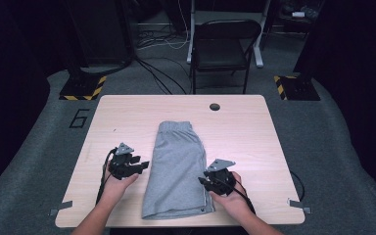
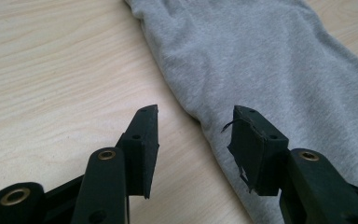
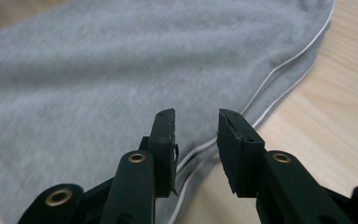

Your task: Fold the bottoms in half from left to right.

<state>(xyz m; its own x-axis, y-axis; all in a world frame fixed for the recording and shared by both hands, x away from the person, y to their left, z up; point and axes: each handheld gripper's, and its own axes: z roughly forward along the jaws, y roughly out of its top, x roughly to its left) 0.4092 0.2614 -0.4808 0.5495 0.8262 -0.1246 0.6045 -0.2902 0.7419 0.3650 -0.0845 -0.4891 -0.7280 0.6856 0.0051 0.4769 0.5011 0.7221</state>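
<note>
High view: light wood tabletop (image 1: 254, 142) w/ a round cable hole (image 1: 214, 106) near the far edge, standing on grey carpet. Behind it a black folding chair (image 1: 223, 46), loose cables on the floor, and two black bases w/ yellow-black stripes (image 1: 83, 87) at left and right. Room around is dark.

Grey shorts (image 1: 176, 169) lie flat in the middle of the tabletop, folded lengthwise, waistband at the far end, leg hem toward the person.

Left tongs (image 1: 144, 165) are just beside the shorts' left edge, held in the left hand (image 1: 119, 182). Right tongs (image 1: 201, 181) are at the shorts' right edge, near the hem, held in the right hand (image 1: 230, 193).

Left gripper view adds detail: left tongs (image 2: 196, 135) stand open, nothing between them; one jaw over bare wood, the other over the edge of the shorts (image 2: 270, 60).

Right gripper view shows what the high view is too small for: white piping (image 3: 279, 65) along the shorts' (image 3: 121, 70) side seam. Right tongs (image 3: 196, 133) are open w/ a narrower gap, the seam edge below it, pads not pressing on cloth.
</note>
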